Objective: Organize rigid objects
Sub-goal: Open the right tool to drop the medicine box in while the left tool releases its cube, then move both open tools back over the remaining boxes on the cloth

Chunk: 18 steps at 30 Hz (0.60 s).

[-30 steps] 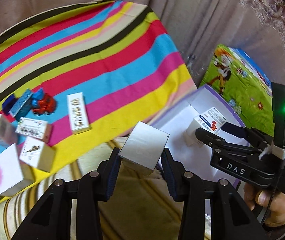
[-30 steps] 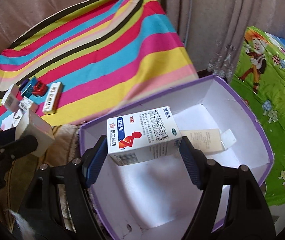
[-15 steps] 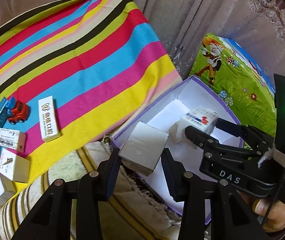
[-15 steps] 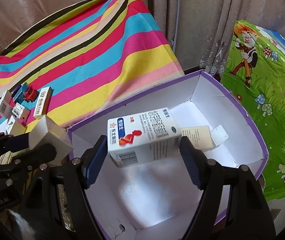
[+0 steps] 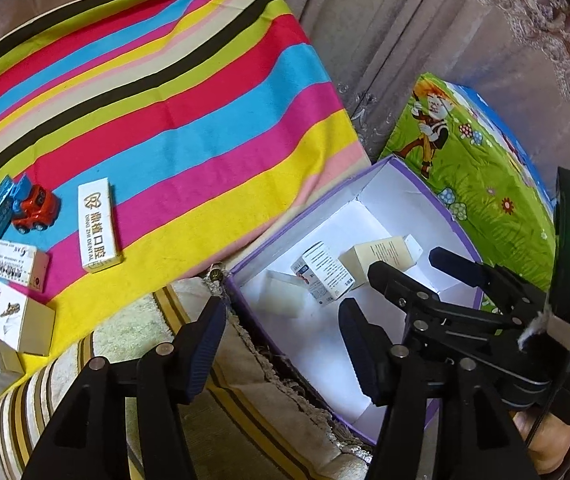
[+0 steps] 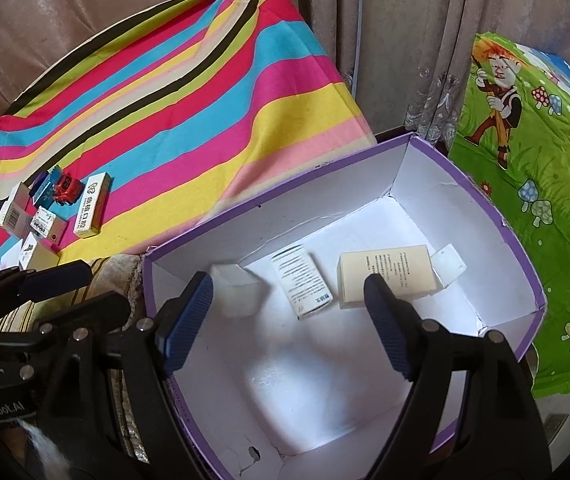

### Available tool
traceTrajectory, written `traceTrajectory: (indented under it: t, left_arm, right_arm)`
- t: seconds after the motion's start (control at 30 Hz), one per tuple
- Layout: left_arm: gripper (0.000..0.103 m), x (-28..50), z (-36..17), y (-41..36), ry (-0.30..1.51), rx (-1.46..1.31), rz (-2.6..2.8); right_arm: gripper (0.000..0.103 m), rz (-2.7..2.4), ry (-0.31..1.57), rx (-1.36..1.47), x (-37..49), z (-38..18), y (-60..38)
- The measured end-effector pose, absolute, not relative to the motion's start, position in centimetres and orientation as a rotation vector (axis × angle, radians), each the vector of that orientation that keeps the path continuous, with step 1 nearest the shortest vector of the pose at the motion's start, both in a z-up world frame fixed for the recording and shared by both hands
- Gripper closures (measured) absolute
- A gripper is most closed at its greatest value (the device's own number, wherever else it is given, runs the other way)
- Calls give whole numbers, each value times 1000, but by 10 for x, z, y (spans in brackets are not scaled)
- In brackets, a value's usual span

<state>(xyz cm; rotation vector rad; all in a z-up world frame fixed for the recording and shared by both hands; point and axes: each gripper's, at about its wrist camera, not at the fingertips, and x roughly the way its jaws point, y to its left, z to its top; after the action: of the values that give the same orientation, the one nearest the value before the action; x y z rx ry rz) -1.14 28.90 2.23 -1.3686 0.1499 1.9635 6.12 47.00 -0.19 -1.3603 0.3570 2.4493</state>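
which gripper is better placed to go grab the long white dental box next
Left, probably. Both grippers are open and empty over the purple box. The left gripper sits at its near-left corner, closer to the dental box on the striped cloth. The right gripper hangs further inside.

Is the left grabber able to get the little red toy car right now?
Probably yes. The left gripper is open and holds nothing, and the red toy car sits uncovered on the striped cloth. Small boxes crowd one side, but nothing lies over it.
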Motion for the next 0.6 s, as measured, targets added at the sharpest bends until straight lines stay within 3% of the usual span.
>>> traceTrajectory:
  t: [0.6]
  left_arm:
    - [43,-18,33,230,6,-1378,2076]
  right_arm:
    - [20,2521,331,-1371,52,13,436]
